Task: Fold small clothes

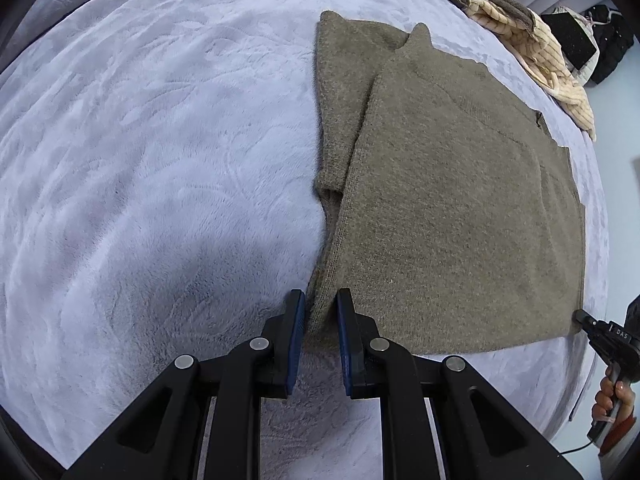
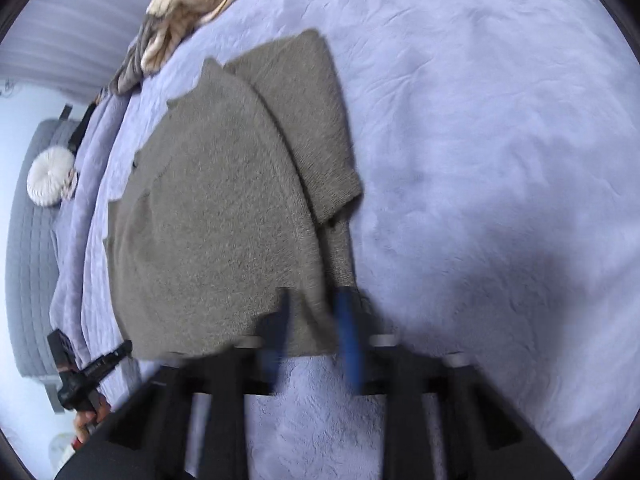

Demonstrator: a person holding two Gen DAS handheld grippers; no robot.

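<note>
One brown sweater [image 1: 460,200] on lilac blanket [image 1: 140,160]

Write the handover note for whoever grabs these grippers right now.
Left gripper: shut on the brown sweater, at the hem corner on the sleeve side.
Right gripper: shut at the other hem corner.
Sweater: flat on the lilac blanket, collar on the far side.
Done: spread out, both hem corners taken.
Left: probably lift the hem toward the collar, then tidy.

"DAS" on the right tongs [image 1: 578,315]
</note>
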